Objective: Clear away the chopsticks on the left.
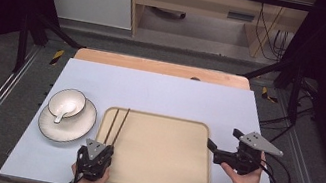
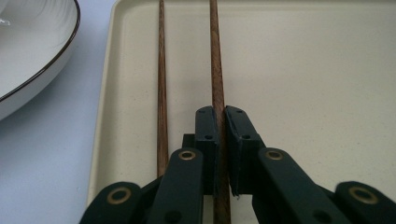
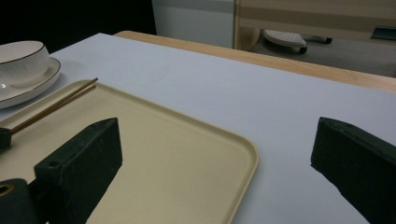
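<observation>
Left gripper (image 2: 219, 140): I am seeing its jaws pressing together on the right chopstick (image 2: 215, 60), clamping it near its close end, at the tray's near left part.
Right gripper (image 3: 215, 154): I am seeing its jaws standing wide apart with nothing between them; it is hovering at the tray's right edge, pointing left across it.
Writing: I am finding no brand, label or lettering that I can read on any item.
Tray (image 1: 162, 172): beige, rounded corners, lying at the middle of the table; it is carrying the two chopsticks along its left side.
Left chopstick (image 2: 161, 70): I am seeing it lying free on the tray, just beside the gripped one, roughly parallel, not touching it.
Plate (image 1: 45, 127): white with a dark rim, sitting on the table just left of the tray, apart from it.
Bowl (image 1: 69, 99): white, dark rim, standing on the plate; it is holding a white spoon (image 1: 61, 115).
Table (image 1: 160, 93): pale blue-grey surface.
</observation>
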`<state>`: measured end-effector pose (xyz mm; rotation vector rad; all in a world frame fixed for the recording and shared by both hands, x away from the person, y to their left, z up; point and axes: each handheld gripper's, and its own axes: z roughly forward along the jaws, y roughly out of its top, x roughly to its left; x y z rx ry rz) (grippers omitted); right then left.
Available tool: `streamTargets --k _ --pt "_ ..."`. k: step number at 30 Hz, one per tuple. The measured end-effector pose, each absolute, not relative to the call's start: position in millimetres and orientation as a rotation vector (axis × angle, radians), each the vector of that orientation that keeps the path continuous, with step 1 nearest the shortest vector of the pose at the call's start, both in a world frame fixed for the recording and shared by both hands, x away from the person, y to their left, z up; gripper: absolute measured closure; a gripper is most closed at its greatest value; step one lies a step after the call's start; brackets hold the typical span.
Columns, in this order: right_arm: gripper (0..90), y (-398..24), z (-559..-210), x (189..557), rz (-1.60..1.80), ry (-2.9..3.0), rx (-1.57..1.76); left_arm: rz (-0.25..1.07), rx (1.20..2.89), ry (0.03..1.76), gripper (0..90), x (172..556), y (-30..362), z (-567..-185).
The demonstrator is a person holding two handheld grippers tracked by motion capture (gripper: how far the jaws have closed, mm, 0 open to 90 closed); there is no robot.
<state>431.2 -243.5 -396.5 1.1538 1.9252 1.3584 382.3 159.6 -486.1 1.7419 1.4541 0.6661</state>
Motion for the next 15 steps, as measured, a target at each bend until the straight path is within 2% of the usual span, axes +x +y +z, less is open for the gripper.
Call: streamTargets --k 15 --pt "2.5 -243.0 -397.0 431.6 1.355 1.926 1.153 0.649 1.788 1.468 83.8 385.6 157.6 -485.0"
